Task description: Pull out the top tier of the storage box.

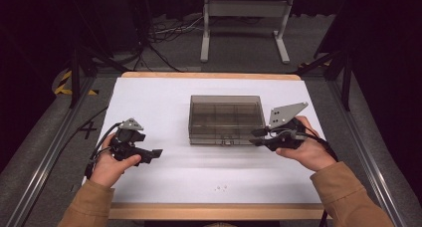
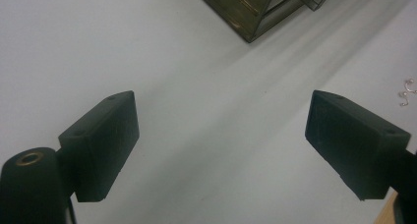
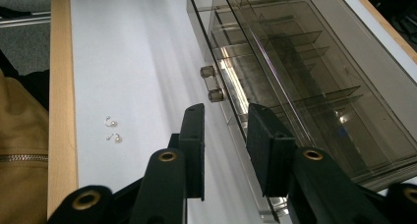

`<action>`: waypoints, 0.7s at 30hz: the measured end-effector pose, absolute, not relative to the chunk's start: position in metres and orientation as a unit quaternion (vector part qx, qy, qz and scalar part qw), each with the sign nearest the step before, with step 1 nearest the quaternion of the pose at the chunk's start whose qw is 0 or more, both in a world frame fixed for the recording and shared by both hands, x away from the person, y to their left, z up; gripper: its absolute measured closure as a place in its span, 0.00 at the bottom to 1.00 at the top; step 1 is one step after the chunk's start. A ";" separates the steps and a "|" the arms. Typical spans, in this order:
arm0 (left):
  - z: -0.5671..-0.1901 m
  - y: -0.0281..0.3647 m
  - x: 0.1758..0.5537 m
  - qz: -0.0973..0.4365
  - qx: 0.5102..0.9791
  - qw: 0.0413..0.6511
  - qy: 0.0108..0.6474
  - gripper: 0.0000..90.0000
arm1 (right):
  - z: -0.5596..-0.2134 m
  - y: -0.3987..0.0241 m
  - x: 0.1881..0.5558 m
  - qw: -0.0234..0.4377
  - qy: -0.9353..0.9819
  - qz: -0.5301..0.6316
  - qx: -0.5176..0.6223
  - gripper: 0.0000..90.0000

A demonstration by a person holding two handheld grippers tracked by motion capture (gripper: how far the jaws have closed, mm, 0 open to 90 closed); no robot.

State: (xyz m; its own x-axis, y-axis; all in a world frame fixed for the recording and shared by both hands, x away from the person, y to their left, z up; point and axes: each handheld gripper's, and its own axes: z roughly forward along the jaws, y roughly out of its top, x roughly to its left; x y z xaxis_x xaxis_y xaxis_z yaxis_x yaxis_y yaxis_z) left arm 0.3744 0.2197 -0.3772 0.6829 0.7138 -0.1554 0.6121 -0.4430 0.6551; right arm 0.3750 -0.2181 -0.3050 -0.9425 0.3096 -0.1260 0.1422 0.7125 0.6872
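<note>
right gripper at the box's front edge, latch off to one side

i have the right gripper (image 1: 260, 137) at the near right corner of the box (image 1: 226, 118), the smoked clear organizer sitting mid-table with its lid down and its long axis running left to right across the table (image 1: 149, 95). in the right gripper view the jaws stand partly open, and the front lip of the box (image 3: 295, 76) runs up between them or just past the right-hand one; i can't tell whether a pad is pressing on it, so i read nothing as held.

what the next move turns on, as i judge it: the latch (image 3: 211, 84), two small clear knobs on the front wall, lies ahead of the jaws along that wall, which in the high view means to the gripper's left, toward the box's middle. the right hand is much the nearer one to it.

the left gripper (image 1: 149, 155) hovers over bare table well to the left of the box, jaws wide apart with nothing between them; in the left gripper view one corner of the box (image 2: 255, 8) shows far ahead.

two earrings (image 1: 220, 188) lie close together near the table's front edge, apart from the box and from both grippers.

i see no brand, label or writing on the box or anywhere else.
</note>
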 end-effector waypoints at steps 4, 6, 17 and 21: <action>-0.378 0.221 0.374 0.070 0.845 0.354 0.394 0.15 | -0.303 -0.215 0.382 0.111 0.923 0.347 0.123 0.78; -0.377 0.221 0.374 0.071 0.845 0.355 0.395 0.15 | -0.301 -0.214 0.386 0.107 0.926 0.340 0.124 0.78; -0.377 0.220 0.375 0.070 0.846 0.353 0.393 0.15 | -0.298 -0.212 0.397 0.096 0.936 0.314 0.127 0.79; -0.377 0.219 0.376 0.070 0.846 0.355 0.392 0.15 | -0.299 -0.210 0.399 0.093 0.940 0.305 0.125 0.80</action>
